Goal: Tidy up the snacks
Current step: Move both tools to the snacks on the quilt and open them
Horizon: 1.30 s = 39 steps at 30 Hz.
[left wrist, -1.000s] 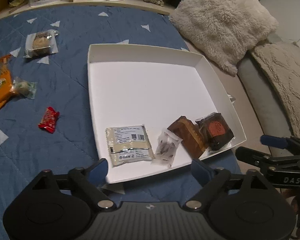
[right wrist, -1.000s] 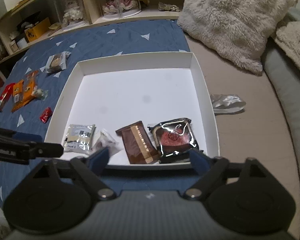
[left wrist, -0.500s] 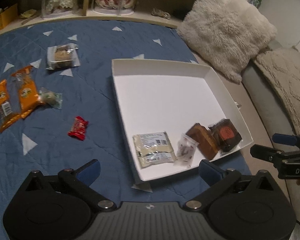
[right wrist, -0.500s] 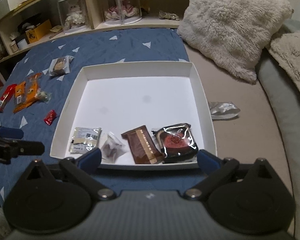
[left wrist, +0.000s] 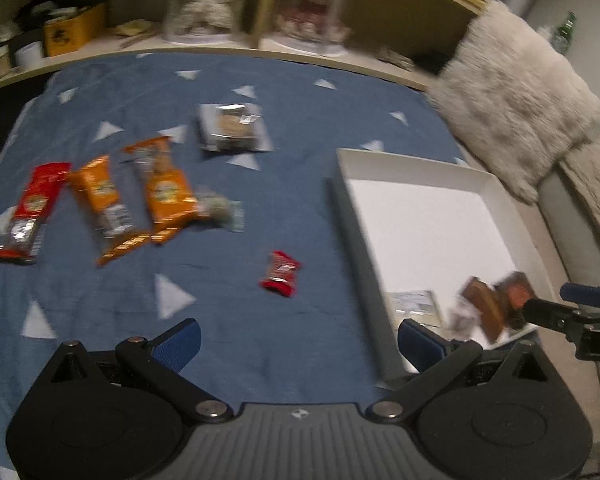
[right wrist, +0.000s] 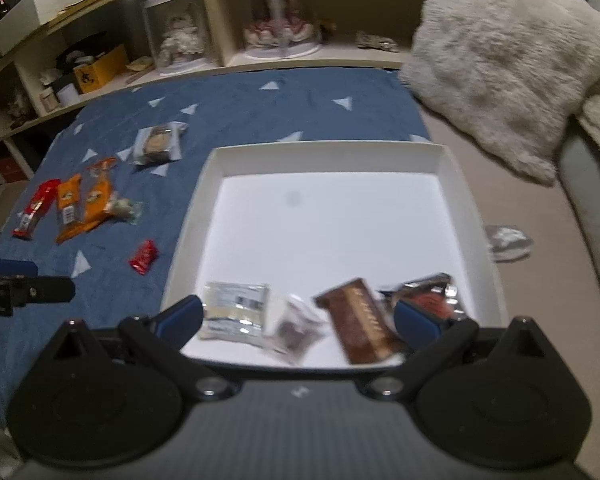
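Observation:
A white tray (right wrist: 476,216) lies on the blue blanket and holds several snacks along its near edge: a pale packet (right wrist: 236,308), a small clear packet (right wrist: 296,328), a brown bar (right wrist: 360,320) and a dark red-centred cake (right wrist: 432,296). Loose snacks lie left of the tray: a small red candy (left wrist: 280,274), two orange packets (left wrist: 164,188), a red bar (left wrist: 30,212), a greenish candy (left wrist: 220,210) and a clear-wrapped cookie (left wrist: 232,128). My left gripper (left wrist: 296,340) is open and empty above the blanket, near the red candy. My right gripper (right wrist: 296,320) is open and empty over the tray's near edge.
A fluffy cream pillow (right wrist: 508,56) leans at the back right. A crumpled silver wrapper (right wrist: 508,240) lies right of the tray. Shelves with boxed dolls (right wrist: 276,20) run along the back. The tray also shows at right in the left wrist view (left wrist: 420,164).
My left gripper has swung left, away from the tray and over the loose snacks. My right gripper has shifted slightly over the tray's near edge. Both stayed open.

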Each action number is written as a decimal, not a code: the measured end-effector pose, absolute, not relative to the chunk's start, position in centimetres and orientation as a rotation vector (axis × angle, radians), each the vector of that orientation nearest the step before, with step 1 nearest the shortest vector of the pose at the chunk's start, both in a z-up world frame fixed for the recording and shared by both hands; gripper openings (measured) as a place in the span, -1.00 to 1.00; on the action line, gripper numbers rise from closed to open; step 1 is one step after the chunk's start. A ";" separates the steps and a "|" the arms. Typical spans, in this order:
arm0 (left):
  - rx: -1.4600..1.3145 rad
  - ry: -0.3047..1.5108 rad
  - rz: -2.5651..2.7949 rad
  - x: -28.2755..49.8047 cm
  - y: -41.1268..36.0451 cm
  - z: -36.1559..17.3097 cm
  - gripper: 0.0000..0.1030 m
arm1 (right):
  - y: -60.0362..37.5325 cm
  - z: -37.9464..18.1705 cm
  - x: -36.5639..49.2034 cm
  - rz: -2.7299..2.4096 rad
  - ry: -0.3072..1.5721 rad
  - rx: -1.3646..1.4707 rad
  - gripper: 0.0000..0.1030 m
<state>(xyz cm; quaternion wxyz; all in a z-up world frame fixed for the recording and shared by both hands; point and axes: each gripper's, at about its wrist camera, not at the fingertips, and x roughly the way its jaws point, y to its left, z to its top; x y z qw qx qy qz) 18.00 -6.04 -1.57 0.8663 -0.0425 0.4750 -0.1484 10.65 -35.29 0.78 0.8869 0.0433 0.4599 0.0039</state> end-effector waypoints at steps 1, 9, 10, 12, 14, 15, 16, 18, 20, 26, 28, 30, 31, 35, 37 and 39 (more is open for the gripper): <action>-0.087 0.992 -0.295 18.2 -5.3 -1.6 1.00 | -34.8 0.7 11.0 0.017 0.955 0.090 0.99; -0.105 0.978 -0.185 19.2 0.7 -2.3 1.00 | -30.4 -0.5 13.2 0.100 0.943 0.109 0.99; -0.105 0.977 -0.173 19.4 1.4 -2.5 1.00 | -29.9 -0.6 13.5 0.110 0.943 0.116 0.99; -0.116 0.975 -0.150 19.7 2.8 -2.8 1.00 | -28.8 -0.9 13.9 0.133 0.941 0.122 0.99; -0.139 0.975 -0.135 20.0 4.1 -3.3 1.00 | -27.4 -1.1 14.2 0.155 0.931 0.117 0.99; -0.149 0.976 -0.131 20.2 4.7 -3.5 1.00 | -26.9 -1.2 14.3 0.166 0.925 0.113 0.99; -0.155 0.976 -0.127 20.4 5.3 -3.7 1.00 | -26.4 -1.3 14.3 0.177 0.919 0.110 0.99; -0.154 0.968 -0.109 20.8 6.4 -4.0 1.00 | -25.6 -1.5 14.4 0.205 0.903 0.101 0.99; -0.141 0.949 -0.090 21.0 7.3 -4.1 1.00 | -24.7 -1.8 14.6 0.228 0.887 0.085 0.99; -0.119 0.880 -0.061 22.5 9.5 -3.8 1.00 | -22.2 -3.0 15.4 0.301 0.838 -0.037 0.99; -0.117 0.860 -0.049 23.2 10.0 -4.0 1.00 | -21.5 -3.6 15.9 0.331 0.833 -0.077 0.99; -0.106 0.841 -0.043 23.8 10.4 -4.2 1.00 | -20.8 -4.2 16.5 0.347 0.830 -0.124 0.99; -0.094 0.829 -0.040 24.3 10.4 -4.4 1.00 | -20.5 -4.4 16.7 0.356 0.829 -0.148 0.98; -0.041 0.791 -0.023 25.8 10.5 -5.2 1.00 | -19.5 -5.3 18.1 0.450 0.826 -0.189 0.79; -0.030 0.787 -0.011 26.5 10.7 -5.8 1.00 | -19.2 -5.7 18.8 0.475 0.827 -0.205 0.61; -0.030 0.786 -0.007 27.1 11.1 -6.4 1.00 | -19.0 -6.3 19.6 0.491 0.834 -0.224 0.51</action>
